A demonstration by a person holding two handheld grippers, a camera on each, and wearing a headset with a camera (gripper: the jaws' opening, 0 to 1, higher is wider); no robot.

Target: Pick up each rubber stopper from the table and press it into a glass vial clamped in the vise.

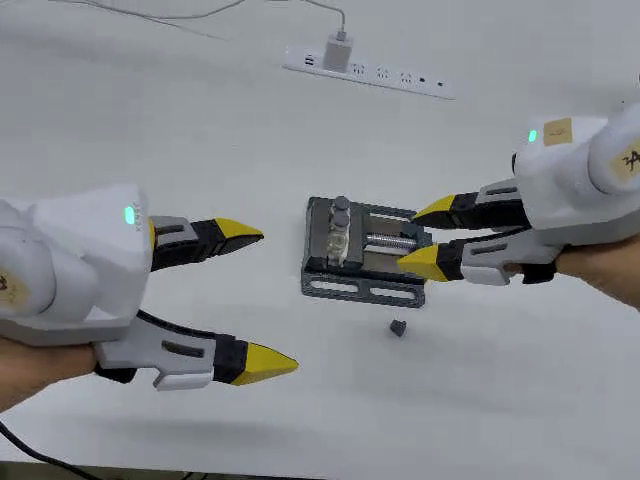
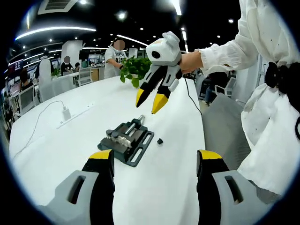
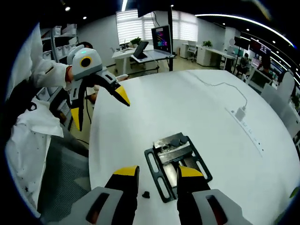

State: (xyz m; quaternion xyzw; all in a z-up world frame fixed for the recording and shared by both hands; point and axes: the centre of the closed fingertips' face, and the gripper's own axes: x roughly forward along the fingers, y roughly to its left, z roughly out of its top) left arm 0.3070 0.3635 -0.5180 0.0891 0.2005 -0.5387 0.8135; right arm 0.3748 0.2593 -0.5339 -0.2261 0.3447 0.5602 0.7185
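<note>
A small black vise (image 1: pixel 372 287) sits mid-table and clamps glass vials (image 1: pixel 339 238) with dark stoppers on top (image 3: pixel 175 141). One loose dark rubber stopper (image 1: pixel 398 327) lies on the table just in front of the vise, also seen as stopper (image 2: pixel 160 140) and stopper (image 3: pixel 146 194). My right gripper (image 1: pixel 407 238) hovers over the vise's right side, open, with nothing between its yellow tips. My left gripper (image 1: pixel 280 300) is held left of the vise, wide open and holding nothing. In the gripper views: vise (image 2: pixel 126 140), vise (image 3: pixel 176 159), right gripper (image 2: pixel 150 101), left gripper (image 3: pixel 101 110).
A white power strip (image 1: pixel 365 70) with a plugged charger and cable lies at the table's far edge. The white tabletop (image 1: pixel 200 130) stretches wide around the vise. A person in white (image 2: pixel 267 93) stands at the near table edge. An office with desks lies behind.
</note>
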